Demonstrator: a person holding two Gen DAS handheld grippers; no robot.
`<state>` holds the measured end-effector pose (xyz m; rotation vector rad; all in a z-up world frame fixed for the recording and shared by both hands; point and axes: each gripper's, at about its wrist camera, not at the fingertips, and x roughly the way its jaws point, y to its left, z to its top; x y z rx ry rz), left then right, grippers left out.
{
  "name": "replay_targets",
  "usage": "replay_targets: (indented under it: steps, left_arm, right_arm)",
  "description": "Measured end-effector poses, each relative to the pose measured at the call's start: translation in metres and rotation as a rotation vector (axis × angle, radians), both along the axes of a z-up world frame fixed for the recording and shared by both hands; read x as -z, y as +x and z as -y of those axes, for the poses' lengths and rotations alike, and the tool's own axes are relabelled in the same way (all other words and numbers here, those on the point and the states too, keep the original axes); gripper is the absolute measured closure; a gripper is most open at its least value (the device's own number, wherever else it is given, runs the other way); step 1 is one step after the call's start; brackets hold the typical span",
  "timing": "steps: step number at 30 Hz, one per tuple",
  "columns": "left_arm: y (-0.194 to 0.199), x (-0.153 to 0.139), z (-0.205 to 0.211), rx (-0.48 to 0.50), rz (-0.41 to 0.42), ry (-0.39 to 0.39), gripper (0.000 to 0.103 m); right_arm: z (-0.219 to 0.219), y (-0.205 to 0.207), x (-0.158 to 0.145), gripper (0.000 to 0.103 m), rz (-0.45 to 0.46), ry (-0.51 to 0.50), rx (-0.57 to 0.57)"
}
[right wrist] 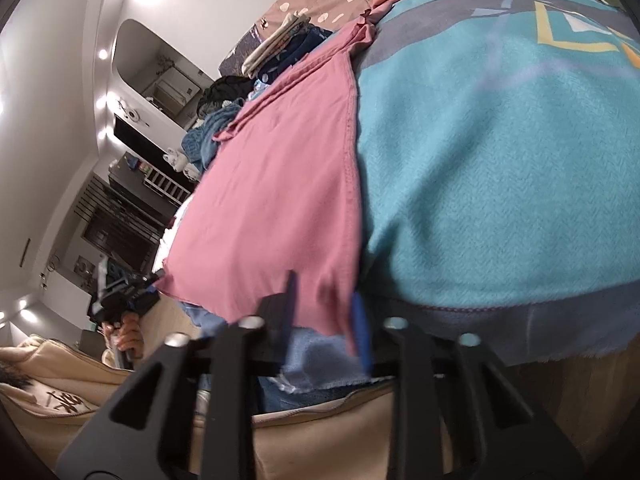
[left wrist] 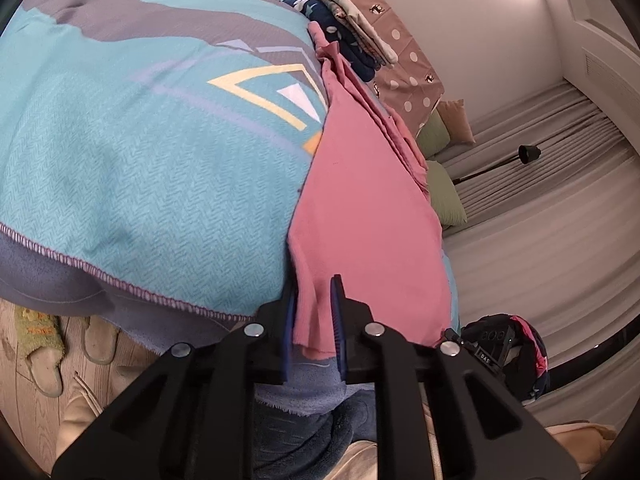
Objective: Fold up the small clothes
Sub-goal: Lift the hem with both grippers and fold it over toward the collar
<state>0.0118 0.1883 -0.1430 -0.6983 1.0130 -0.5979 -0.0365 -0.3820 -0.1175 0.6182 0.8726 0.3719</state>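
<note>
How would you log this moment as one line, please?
pink garment: spread on blanket | left gripper: fingers apart, edge between | right gripper: fingers apart, edge between | folded stack: beyond garment

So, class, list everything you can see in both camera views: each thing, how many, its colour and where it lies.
pink garment: one, pink, spread on the blanket, near edge between both grippers' jaws
blanket: one, turquoise with grey bands, covering the bed
folded clothes pile: one, navy and cream, beyond the garment
polka-dot sheet: one, brown with white dots, under the pile
cushions: two, green, beside the grey curtain
slippers: a pair, green and cream, on the wood floor
left gripper: one, black with blue pads, open
right gripper: one, black with blue pads, open
left hand: one, gripping the left gripper's handle
</note>
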Motion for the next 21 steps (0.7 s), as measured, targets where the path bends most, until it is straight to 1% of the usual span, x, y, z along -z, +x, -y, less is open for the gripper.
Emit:
replay_targets:
  steps: [2, 3, 6, 11, 13, 16, 21]
  left_arm:
    - [0.000, 0.000, 0.001, 0.006, 0.004, -0.001, 0.098]
    - [0.000, -0.001, 0.001, 0.007, 0.011, -0.005, 0.100]
    - [-0.003, -0.005, -0.001, 0.007, 0.032, -0.022, 0.101]
    - [-0.004, -0.015, -0.007, 0.001, 0.051, -0.093, 0.101]
    - [-0.002, -0.022, -0.007, 0.007, 0.065, -0.114, 0.101]
    - [0.001, -0.035, -0.005, 0.011, 0.089, -0.123, 0.101]
    - [0.013, -0.055, -0.008, 0.003, 0.125, -0.169, 0.101]
  right_arm:
    - [0.004, -0.001, 0.003, 0.092, -0.007, 0.009, 0.008]
    - [0.005, -0.002, 0.004, 0.096, -0.008, 0.019, 0.009]
    - [0.005, -0.007, 0.001, 0.098, 0.018, 0.037, -0.006]
    - [0.007, -0.006, -0.012, 0.098, 0.072, 0.113, -0.005]
    - [0.007, -0.004, -0.020, 0.098, 0.096, 0.146, -0.009]
    - [0.008, 0.001, -0.034, 0.098, 0.129, 0.197, -0.024]
    - [0.013, 0.014, -0.057, 0.098, 0.157, 0.260, -0.022]
